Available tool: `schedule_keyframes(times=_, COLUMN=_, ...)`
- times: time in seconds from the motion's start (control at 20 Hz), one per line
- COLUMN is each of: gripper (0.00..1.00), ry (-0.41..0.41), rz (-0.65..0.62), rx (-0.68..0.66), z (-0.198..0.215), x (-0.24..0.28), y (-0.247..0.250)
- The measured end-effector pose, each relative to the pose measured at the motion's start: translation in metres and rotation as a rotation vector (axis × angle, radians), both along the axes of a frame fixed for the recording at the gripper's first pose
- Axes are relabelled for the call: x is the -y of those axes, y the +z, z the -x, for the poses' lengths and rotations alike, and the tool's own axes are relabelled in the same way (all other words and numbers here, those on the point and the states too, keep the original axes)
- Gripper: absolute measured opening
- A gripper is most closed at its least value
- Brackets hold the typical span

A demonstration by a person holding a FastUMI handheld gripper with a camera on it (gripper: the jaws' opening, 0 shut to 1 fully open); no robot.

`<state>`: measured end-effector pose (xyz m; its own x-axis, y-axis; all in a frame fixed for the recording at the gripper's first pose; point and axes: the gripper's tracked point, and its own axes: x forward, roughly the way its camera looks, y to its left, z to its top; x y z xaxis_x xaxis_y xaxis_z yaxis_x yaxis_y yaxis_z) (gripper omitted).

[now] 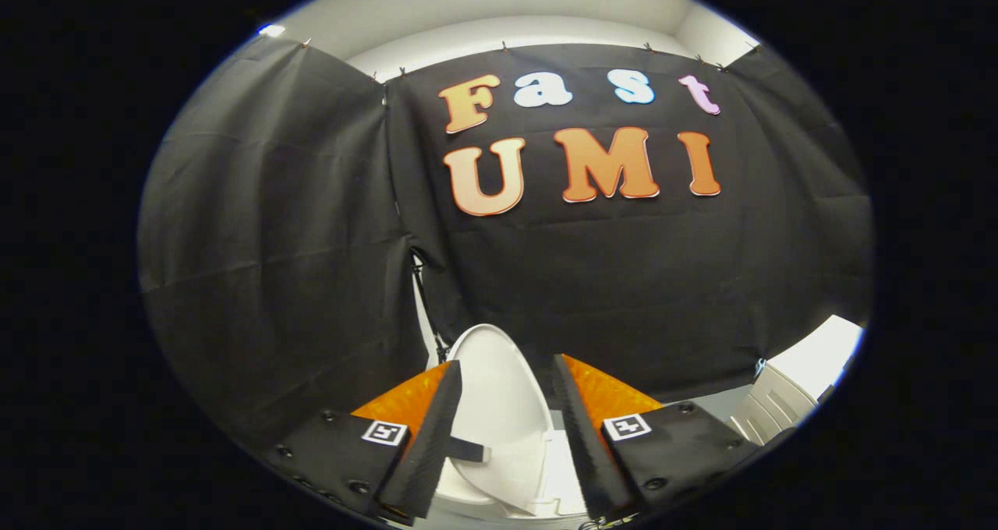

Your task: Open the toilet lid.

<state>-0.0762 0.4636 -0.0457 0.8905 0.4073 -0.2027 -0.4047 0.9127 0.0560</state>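
In the gripper view the fingers (507, 374) are spread wide, pinching nothing. The white lid (499, 405) shows in the gap between them, raised and standing close to upright, leaning a little left, its rounded top just beyond the fingertips. A black strap (468, 450) lies across its lower left edge beside the left finger. Far right, past the right finger, stands a white cabinet (768, 413).
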Motion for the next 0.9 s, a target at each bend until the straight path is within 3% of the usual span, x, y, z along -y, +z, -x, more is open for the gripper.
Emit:
schedule_keyframes(times=0.15, gripper=0.98, ry=-0.017, rz=0.028, rx=0.034, z=-0.016, x=0.020, y=0.015)
schedule_keyframes(times=0.9, gripper=0.98, ry=-0.085, rz=0.033, rx=0.067, z=-0.083, x=0.181, y=0.060)
